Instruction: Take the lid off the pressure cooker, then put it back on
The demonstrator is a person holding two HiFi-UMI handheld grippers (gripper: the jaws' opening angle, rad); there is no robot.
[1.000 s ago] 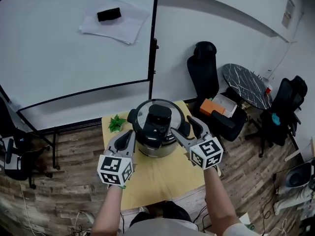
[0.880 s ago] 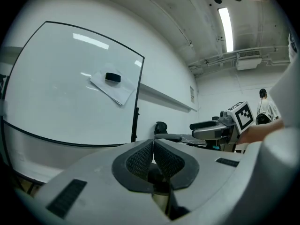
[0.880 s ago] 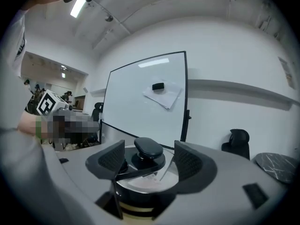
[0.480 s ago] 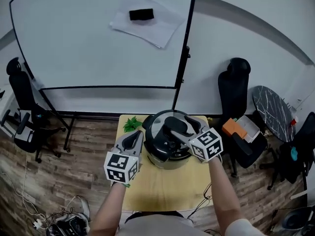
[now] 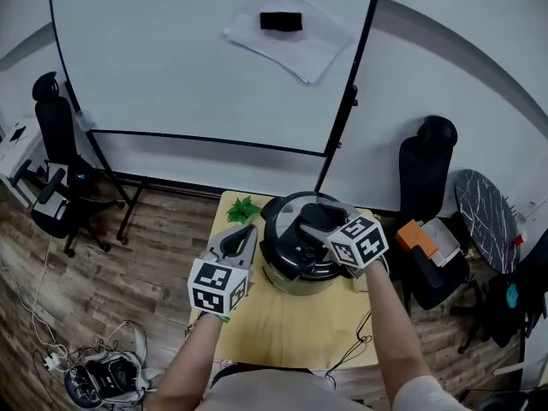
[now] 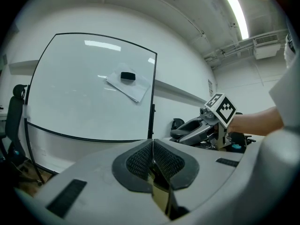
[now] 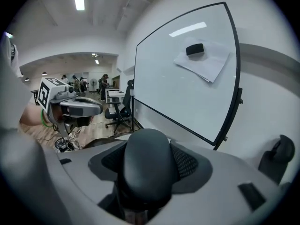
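Note:
The pressure cooker (image 5: 291, 259) stands on a small yellow table (image 5: 282, 324), its steel lid on, with a black handle (image 5: 313, 219) on top. My right gripper (image 5: 318, 224) reaches over the lid from the right and is shut on that handle. In the right gripper view the rounded black handle (image 7: 145, 165) fills the space between the jaws. My left gripper (image 5: 242, 235) hangs just left of the cooker, apart from it. It is shut with nothing in it, and its pads (image 6: 140, 161) meet.
A small green plant (image 5: 244, 208) sits at the table's back left corner. A whiteboard (image 5: 197, 67) with a paper and an eraser (image 5: 281, 21) stands behind. Black chairs (image 5: 428, 157) and a round marble table (image 5: 484, 208) are to the right, cables lie on the floor to the left.
My right gripper has moved from beside the cooker onto the lid handle and shut on it. The left gripper stays beside the cooker. The head view has swung to the left.

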